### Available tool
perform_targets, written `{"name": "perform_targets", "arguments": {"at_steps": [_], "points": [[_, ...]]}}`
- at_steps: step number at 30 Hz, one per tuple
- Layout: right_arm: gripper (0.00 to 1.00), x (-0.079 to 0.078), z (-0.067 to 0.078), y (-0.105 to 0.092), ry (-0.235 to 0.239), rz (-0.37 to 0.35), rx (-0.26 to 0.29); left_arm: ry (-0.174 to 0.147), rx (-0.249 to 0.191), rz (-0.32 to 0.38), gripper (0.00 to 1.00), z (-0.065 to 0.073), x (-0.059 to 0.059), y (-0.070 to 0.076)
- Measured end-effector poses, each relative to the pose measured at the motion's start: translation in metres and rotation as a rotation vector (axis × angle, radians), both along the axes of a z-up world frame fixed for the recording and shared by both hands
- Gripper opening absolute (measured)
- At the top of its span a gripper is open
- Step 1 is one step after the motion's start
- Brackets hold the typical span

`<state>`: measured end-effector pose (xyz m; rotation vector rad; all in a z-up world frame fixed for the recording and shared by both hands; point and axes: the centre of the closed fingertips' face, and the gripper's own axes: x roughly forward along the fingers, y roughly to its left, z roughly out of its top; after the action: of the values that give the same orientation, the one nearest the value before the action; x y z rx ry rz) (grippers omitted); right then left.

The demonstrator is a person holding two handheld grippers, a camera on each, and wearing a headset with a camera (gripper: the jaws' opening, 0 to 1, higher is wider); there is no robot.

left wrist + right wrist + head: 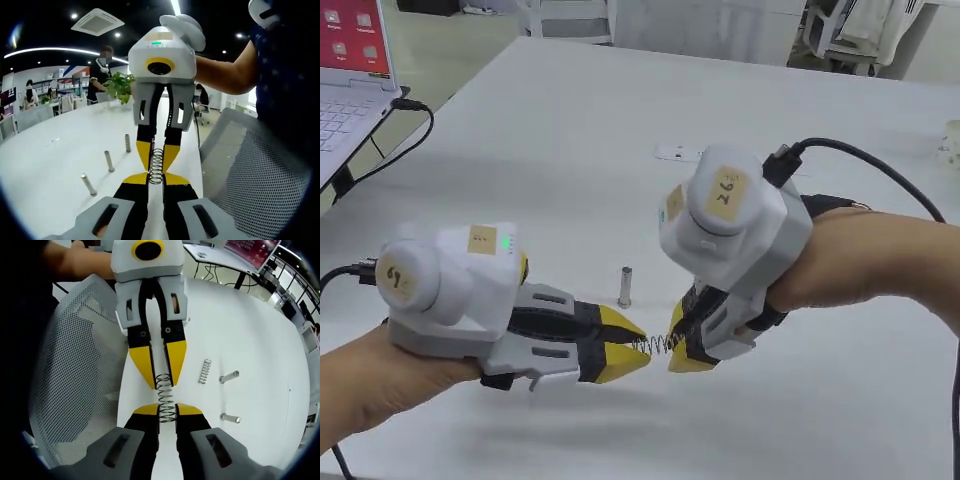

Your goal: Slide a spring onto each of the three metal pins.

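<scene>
A small coil spring (pixel 660 345) hangs in the air between my two grippers, just above the white table (pixel 620 120). My left gripper (pixel 642 350) is shut on one end and my right gripper (pixel 678 355) is shut on the other. One upright metal pin (pixel 625 287) stands just behind them. In the left gripper view the spring (pixel 156 166) runs from my left gripper (pixel 156 178) up to the right gripper (pixel 157 150), with three pins (pixel 108 161) in a row to the left. In the right gripper view a loose spring (pixel 204 371) lies by two pins (pixel 228 376).
An open laptop (pixel 350 60) with a black cable (pixel 415 125) sits at the far left table edge. A small white item (pixel 678 153) lies farther back. A mesh chair (pixel 250 165) stands beside the table, and people and a plant (pixel 120 85) are in the background.
</scene>
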<state>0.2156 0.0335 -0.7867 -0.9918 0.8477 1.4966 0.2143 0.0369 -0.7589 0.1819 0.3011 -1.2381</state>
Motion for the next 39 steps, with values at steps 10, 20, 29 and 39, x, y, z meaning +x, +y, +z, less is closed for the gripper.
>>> {"name": "perform_targets", "arguments": {"at_steps": [10, 20, 29, 39], "points": [[0.09, 0.001, 0.012, 0.007, -0.003, -0.009, 0.040, -0.007, 0.005, 0.016, 0.02, -0.002, 0.004, 0.003], [0.08, -0.001, 0.021, 0.016, 0.016, -0.032, 0.082, -0.010, 0.016, 0.020, 0.03, -0.005, 0.003, 0.003], [0.08, -0.004, 0.024, 0.020, 0.022, -0.037, 0.091, -0.007, 0.023, 0.019, 0.03, -0.007, 0.003, 0.003], [0.08, -0.009, 0.027, 0.029, 0.026, -0.025, 0.090, -0.006, 0.034, 0.006, 0.03, -0.010, 0.000, 0.001]]}}
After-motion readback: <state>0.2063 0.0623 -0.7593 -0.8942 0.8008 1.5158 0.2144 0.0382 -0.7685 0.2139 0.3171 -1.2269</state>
